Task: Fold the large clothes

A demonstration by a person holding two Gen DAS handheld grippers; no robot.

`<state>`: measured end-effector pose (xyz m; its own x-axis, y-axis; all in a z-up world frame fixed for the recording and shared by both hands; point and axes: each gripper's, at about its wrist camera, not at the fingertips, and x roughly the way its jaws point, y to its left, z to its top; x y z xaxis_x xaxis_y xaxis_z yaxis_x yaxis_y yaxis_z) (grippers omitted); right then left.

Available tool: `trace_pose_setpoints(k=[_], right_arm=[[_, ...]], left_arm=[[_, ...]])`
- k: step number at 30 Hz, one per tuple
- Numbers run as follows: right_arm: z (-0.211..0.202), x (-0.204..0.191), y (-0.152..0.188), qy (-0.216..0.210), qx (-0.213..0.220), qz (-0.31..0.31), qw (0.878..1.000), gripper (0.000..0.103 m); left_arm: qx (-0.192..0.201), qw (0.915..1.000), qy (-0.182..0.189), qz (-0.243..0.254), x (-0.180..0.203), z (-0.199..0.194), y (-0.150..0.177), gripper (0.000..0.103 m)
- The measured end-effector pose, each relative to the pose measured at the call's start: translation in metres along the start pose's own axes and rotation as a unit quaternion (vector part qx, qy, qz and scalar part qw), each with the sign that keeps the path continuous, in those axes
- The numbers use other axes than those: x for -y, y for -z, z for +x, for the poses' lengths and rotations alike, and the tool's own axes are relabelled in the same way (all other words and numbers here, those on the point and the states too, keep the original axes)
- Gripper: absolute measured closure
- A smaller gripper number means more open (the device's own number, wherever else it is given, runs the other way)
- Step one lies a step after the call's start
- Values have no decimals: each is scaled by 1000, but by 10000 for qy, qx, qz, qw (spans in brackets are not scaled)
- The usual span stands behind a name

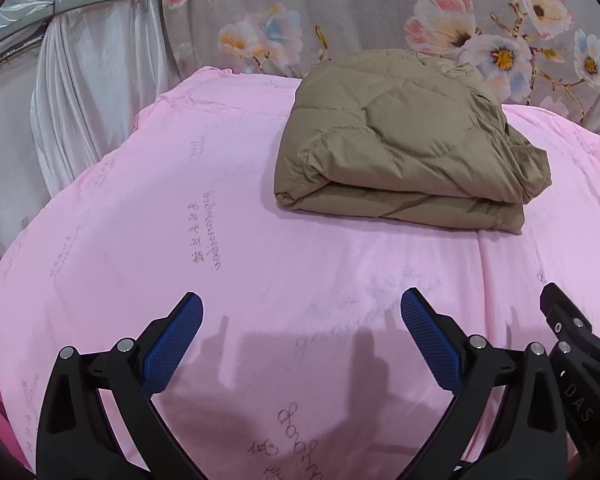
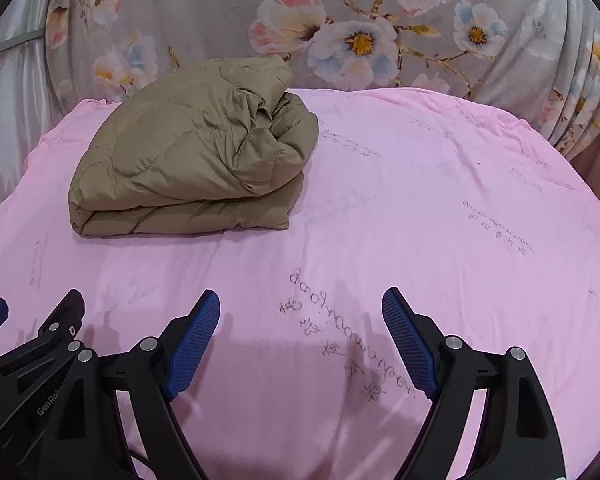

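Nearest: left gripper, black frame, blue ribbed pads. Fingers spread wide, nothing between them. It hangs just above the sheet; whether it touches, I cannot tell.

Beside it: right gripper, same make. Fingers likewise spread wide and empty. The two tools sit close together, side by side, each showing at the edge of the other's view.

Under both: pink sheet, printed with faint script, covering a broad flat surface, smooth apart from a seam and a few soft creases. Shadows of the fingers fall on it just ahead of the tips.

Middle distance: brown quilted jacket, padded, lying on the sheet well apart from both grippers, toward the far edge. It is doubled into a thick bundle with a rounded fold facing the tools; the right end is bunched and puckered, not squared.

Beyond: floral cloth, grey with pale blossoms, hung as a backdrop. To the far left, white draped curtain.

Step in hand, by my reading: folding looks essentially done, with both tools clear of the garment. Any next move would call for reaching forward to the rumpled end and pressing it flat or tucking it; the puffy filling will likely spring back.
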<state>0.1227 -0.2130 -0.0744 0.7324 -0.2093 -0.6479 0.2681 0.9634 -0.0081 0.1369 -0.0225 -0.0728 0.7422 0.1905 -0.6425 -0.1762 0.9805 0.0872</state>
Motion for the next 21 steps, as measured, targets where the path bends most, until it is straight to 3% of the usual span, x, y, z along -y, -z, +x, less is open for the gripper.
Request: trace_pose_setpoints(k=[9,21], right_arm=[[-15,-3,29,-112,-392,-52,9992,22],[-34,-1,46,-133,-346,-44,9993,22]], left_arm=[[-235,9995,-116,164,-5,-17,25,6],[-288,9991,-157,271,-8,-28,38,6]])
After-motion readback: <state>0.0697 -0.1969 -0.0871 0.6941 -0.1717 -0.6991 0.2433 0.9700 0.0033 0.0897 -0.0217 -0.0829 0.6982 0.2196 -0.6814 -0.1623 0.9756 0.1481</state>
